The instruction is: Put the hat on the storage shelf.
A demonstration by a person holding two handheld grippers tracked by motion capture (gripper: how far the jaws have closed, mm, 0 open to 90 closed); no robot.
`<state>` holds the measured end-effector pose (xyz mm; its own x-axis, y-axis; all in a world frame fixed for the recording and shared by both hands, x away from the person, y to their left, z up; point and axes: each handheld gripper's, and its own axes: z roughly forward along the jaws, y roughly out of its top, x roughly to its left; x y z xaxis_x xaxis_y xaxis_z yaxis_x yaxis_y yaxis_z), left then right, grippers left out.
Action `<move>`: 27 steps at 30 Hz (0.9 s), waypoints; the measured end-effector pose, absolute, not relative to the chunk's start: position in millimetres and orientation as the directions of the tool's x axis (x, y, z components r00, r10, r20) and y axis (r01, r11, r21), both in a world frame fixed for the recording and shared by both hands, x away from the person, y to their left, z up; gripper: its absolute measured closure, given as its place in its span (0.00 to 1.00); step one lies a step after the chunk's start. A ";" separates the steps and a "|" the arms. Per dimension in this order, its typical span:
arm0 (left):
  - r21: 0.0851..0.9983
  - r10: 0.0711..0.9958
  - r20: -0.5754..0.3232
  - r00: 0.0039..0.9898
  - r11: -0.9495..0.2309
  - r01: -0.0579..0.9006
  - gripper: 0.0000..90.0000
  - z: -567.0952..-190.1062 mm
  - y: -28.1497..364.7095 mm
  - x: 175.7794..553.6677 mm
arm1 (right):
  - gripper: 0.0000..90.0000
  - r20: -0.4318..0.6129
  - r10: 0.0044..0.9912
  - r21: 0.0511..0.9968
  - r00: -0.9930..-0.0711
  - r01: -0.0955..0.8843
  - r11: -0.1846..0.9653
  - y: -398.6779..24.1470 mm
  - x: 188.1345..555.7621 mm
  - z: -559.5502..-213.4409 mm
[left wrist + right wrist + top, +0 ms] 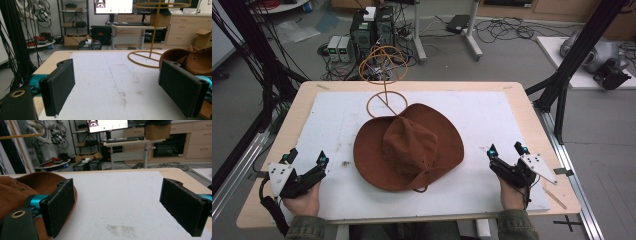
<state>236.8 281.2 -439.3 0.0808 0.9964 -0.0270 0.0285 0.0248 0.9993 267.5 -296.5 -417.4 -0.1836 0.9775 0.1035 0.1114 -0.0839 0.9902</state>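
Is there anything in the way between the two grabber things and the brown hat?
Nothing visible. The brown hat lies in the middle of the white mat, with the left gripper and right gripper on either side, jaws open. Only bare mat lies between each and the brim.

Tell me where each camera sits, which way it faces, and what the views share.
High view: above the person's side, looking forward and down at the table; both hands and both grippers, left gripper and right gripper, show.
Left gripper view: on the left gripper, looking across the mat; jaws apart.
Right gripper view: on the right gripper; jaws apart.
All share the brown hat.
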 end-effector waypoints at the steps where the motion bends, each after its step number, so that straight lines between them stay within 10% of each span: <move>1: 0.999 0.996 -0.027 0.082 0.025 0.028 0.16 -439.2 281.1 237.0 | 0.13 0.104 0.976 0.990 -0.194 0.112 -0.083 -294.0 266.5 -415.8; 27: 0.999 0.995 -0.039 0.096 0.036 0.032 0.16 -440.2 282.0 238.7 | 0.13 0.063 0.883 0.965 -0.465 0.253 0.065 -227.2 278.3 -414.1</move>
